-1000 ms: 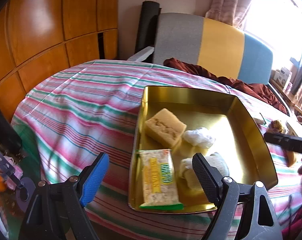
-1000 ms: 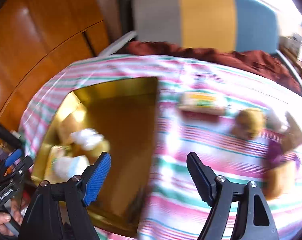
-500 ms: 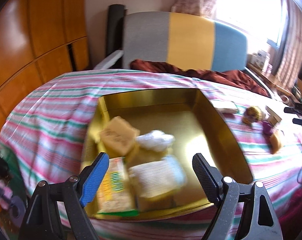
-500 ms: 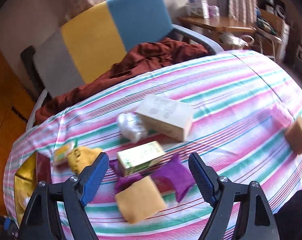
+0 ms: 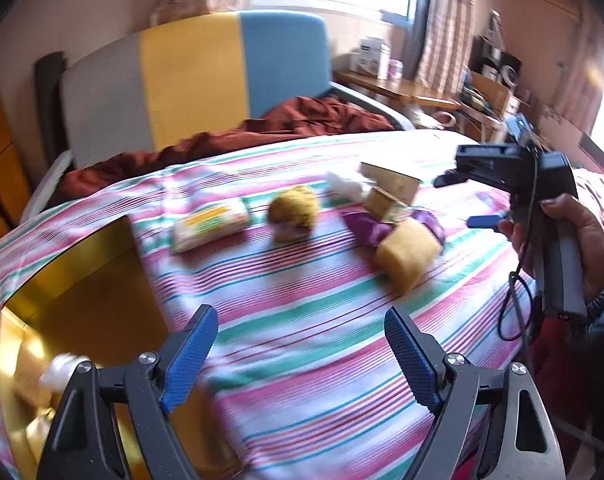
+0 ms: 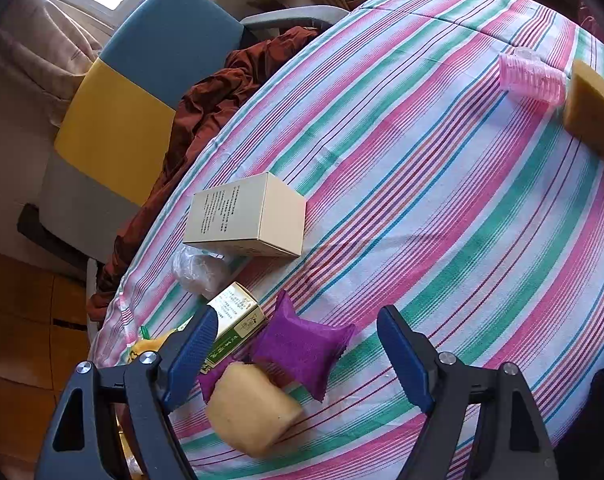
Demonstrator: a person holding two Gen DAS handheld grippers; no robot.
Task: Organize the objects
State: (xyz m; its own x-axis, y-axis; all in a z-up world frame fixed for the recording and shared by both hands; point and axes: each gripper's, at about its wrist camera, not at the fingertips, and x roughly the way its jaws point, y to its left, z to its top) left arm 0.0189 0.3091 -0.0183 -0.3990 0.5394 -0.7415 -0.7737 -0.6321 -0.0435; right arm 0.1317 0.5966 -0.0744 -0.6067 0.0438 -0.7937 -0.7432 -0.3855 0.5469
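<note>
Both wrist views have swung off the gold tin tray [image 5: 82,280] toward the loose clutter on the striped tablecloth [image 6: 442,220]; a second ago the left camera looked straight into the tray, now the tray sits at its lower-left edge. Judgement: a drop-off is probably finished and the next pick is being lined up.

Left gripper [image 5: 298,354]: jaws spread wide, nothing between them, hovering over bare cloth near the tray. Right gripper [image 6: 292,354]: also wide and empty, low over the pile, with the purple pouch [image 6: 302,350] and a yellow sponge [image 6: 252,412] sitting between its fingers. One of these is likely the next target.

Count of loose items on the cloth:
- yellow sponges: 2, the one at the right gripper plus a second sponge [image 6: 592,110] far across the table
- purple pouch: 1, possibly a second piece under the sponge, hard to tell
- cardboard box [image 6: 246,216]: 1 large, lying on its side
- small green-printed carton [image 6: 232,324]: 1, touching the pouch
- clear plastic wad [image 6: 200,270]: 1, just beside the large box
- pink hair roller [image 6: 532,76]: 1, next to the far sponge
- wrapped snack bar [image 5: 210,228]: 1, near the tray
- yellow lumpy object [image 5: 294,212]: 1, blurred, unidentifiable

The tray holds several items, too blurred to count.
</note>
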